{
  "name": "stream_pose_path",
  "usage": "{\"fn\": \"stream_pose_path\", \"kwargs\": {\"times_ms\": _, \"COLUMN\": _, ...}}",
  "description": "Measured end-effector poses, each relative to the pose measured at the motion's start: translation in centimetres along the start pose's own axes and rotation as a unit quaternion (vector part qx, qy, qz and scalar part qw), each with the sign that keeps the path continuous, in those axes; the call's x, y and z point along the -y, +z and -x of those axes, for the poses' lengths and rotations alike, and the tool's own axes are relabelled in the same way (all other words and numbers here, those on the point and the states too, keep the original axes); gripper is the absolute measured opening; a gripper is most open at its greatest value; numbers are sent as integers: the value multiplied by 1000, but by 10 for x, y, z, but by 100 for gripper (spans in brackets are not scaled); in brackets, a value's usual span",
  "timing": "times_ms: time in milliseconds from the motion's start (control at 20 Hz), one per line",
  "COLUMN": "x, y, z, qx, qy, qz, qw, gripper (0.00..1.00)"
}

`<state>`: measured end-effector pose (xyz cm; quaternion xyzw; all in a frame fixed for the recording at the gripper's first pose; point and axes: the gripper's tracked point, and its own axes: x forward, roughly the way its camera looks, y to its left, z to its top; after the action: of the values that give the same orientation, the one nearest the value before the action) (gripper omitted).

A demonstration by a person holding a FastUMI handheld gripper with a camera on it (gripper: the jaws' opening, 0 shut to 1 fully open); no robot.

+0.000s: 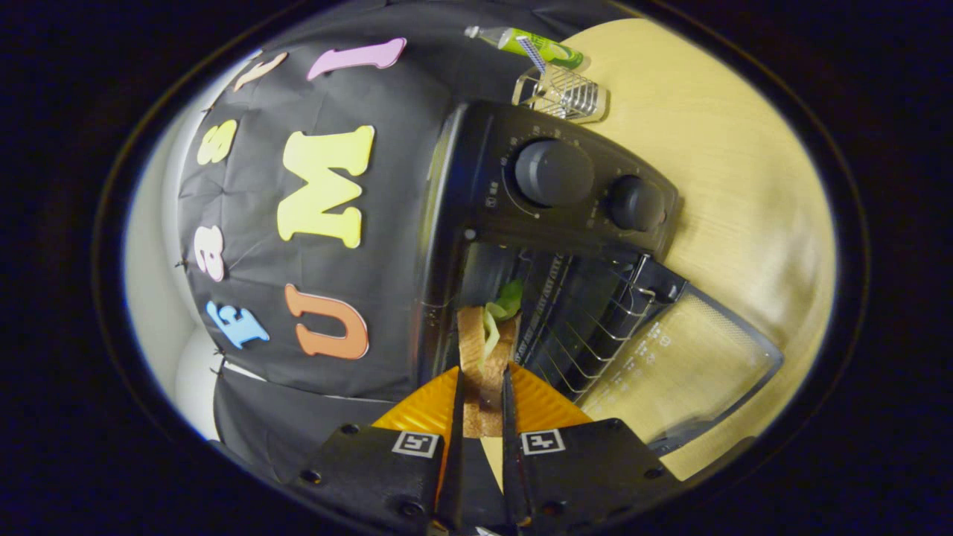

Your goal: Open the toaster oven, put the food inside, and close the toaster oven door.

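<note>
I see sandwich (485, 350) clamped between gripper (482, 391) fingers, just before open toaster oven (551, 216); door (685, 365) lowered onto table (744, 186); rack (562, 93), bottle (532, 43) beyond oven.

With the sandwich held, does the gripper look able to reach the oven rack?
Probably yes: the gripper is shut on the sandwich, the toaster oven door hangs open, and the rack lies just ahead, unobstructed.

Lettuce sandwich (488, 350) at mouth of black toaster oven (566, 216), door (677, 365) open.
</note>
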<state>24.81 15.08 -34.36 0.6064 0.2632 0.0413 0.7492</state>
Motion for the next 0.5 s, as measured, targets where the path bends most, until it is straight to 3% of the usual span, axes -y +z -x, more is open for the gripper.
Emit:
{"fn": "stream_pose_path", "kwargs": {"times_ms": 200, "x": 0, "y": 9, "z": -25, "qx": 51, "qy": 17, "qz": -49, "qw": 997, "gripper": 27}}
{"fn": "stream_pose_path", "kwargs": {"times_ms": 350, "x": 7, "y": 5, "z": -41, "qx": 79, "qy": 8, "qz": -68, "qw": 994, "gripper": 27}}
{"fn": "stream_pose_path", "kwargs": {"times_ms": 500, "x": 15, "y": -15, "z": -48, "qx": 73, "qy": -23, "qz": -72, "qw": 994, "gripper": 34}}
